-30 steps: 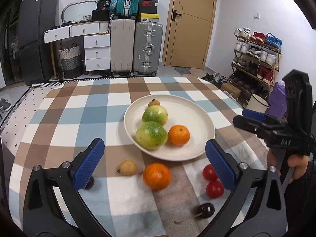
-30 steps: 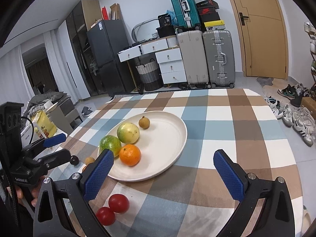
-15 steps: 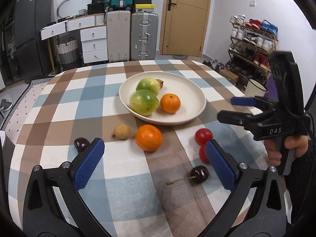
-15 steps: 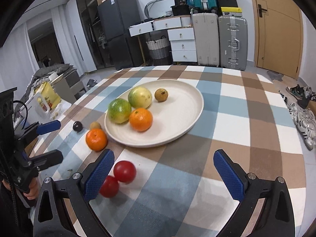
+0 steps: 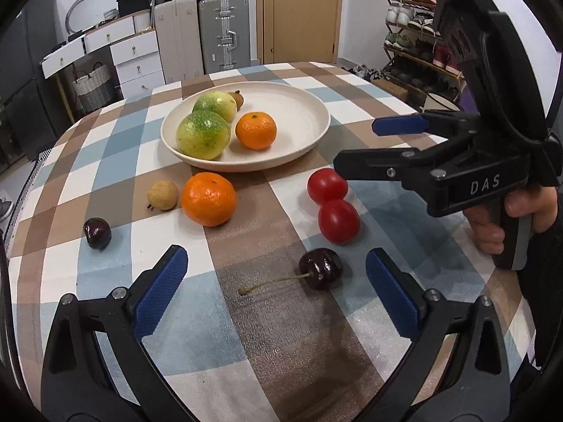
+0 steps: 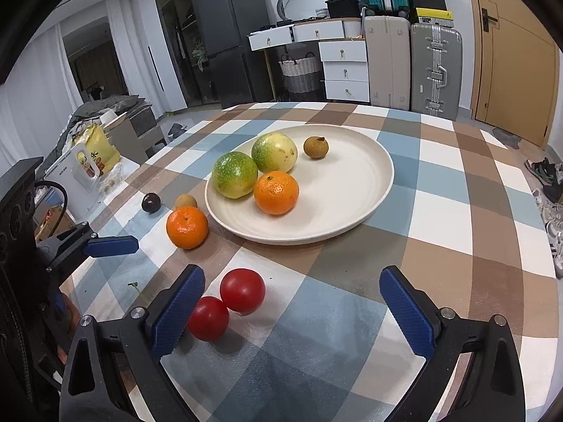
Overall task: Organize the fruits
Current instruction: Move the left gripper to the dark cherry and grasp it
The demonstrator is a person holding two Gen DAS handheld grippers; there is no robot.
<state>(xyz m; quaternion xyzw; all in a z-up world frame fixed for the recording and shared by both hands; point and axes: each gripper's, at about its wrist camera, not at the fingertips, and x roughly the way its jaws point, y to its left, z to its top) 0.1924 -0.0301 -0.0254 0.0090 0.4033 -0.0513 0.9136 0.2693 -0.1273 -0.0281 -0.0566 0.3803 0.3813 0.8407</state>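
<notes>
A cream plate holds two green fruits, an orange and a longan. In front of it on the checked cloth lie another orange, a longan, a stemless cherry, a stemmed cherry and two tomatoes. My left gripper is open, low over the cloth, with the stemmed cherry just ahead between its fingers. My right gripper is open too; the tomatoes sit by its left finger.
The round table's edge drops off to the right, with shoes on the floor beyond. A person's hand grips the right tool's handle. Suitcases, white drawers and a shoe rack stand well behind the table.
Both grippers have pulled back from the plate and come down toward the near loose fruit. The stemmed cherry now lies at the left fingers, the tomatoes at the right ones. Both stayed open.
</notes>
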